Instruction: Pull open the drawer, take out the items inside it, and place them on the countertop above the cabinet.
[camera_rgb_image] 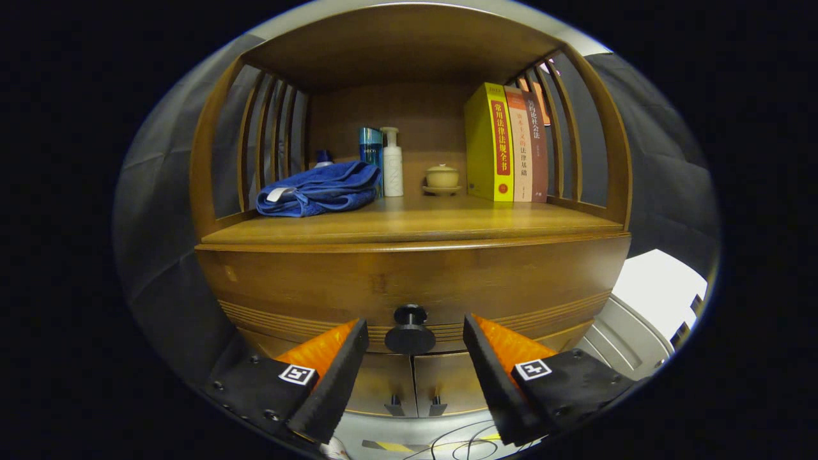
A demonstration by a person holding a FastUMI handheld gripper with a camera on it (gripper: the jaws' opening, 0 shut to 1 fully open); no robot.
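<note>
2 fingers of the claw [415,342] are gaping around the drawer knob [409,329].
Closing off-centre is risking slipping off the knob.

The cabinet [409,281] is showing varnished wood with a soft sheen, its drawer front carrying fine grooved bands and a smooth dark knob [409,329]. On the counter [415,223], a folded towel [317,189] is looking like plush cloth, the pump bottle [392,163] like glossy plastic, the books [505,144] like glossy-covered paper.
</note>
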